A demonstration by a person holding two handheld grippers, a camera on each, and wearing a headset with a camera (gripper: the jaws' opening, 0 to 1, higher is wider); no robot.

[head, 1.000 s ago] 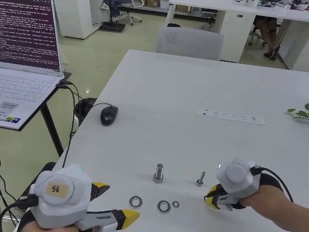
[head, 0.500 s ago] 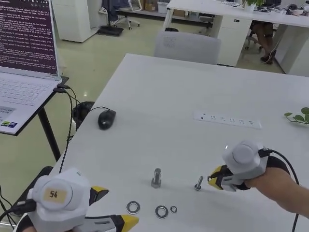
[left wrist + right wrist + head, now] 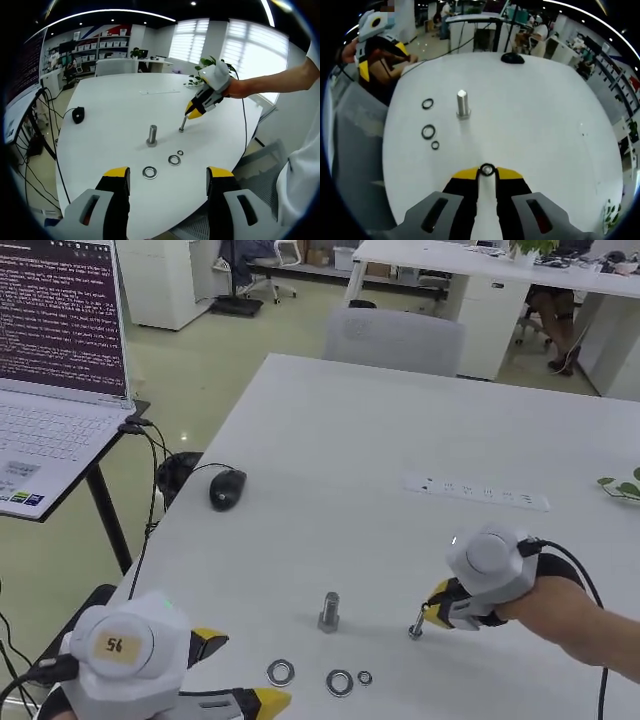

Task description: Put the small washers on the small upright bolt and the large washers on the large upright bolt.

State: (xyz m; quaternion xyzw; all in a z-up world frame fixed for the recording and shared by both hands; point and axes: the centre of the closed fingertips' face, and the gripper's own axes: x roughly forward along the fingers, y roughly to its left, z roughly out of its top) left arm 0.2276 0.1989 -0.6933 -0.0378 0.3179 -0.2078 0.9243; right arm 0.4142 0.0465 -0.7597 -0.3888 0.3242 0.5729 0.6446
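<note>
In the head view we find the right gripper (image 3: 432, 612) with its jaws drawn together, yellow tips just at the top of the small upright bolt (image 3: 416, 626); what it pinches is too small to tell here. The left gripper (image 3: 240, 670) hangs wide open, holding nothing, low by the near edge of the white table (image 3: 350, 440). Just beside it lie a large washer (image 3: 281, 672), a second large washer (image 3: 340, 681) and a loose small washer (image 3: 365, 678), in a row. The large upright bolt (image 3: 329, 611) stands just behind them. Bare tabletop runs on to a mouse (image 3: 227, 487) and a power strip (image 3: 478, 491). In the left gripper view we look between its spread jaws at the large washer (image 3: 149, 172) close to the table edge, with the right gripper (image 3: 192, 111) at the small upright bolt (image 3: 182, 125). In the right gripper view we see its tips clamped on a held small washer (image 3: 487, 170), with open table ahead.
</note>
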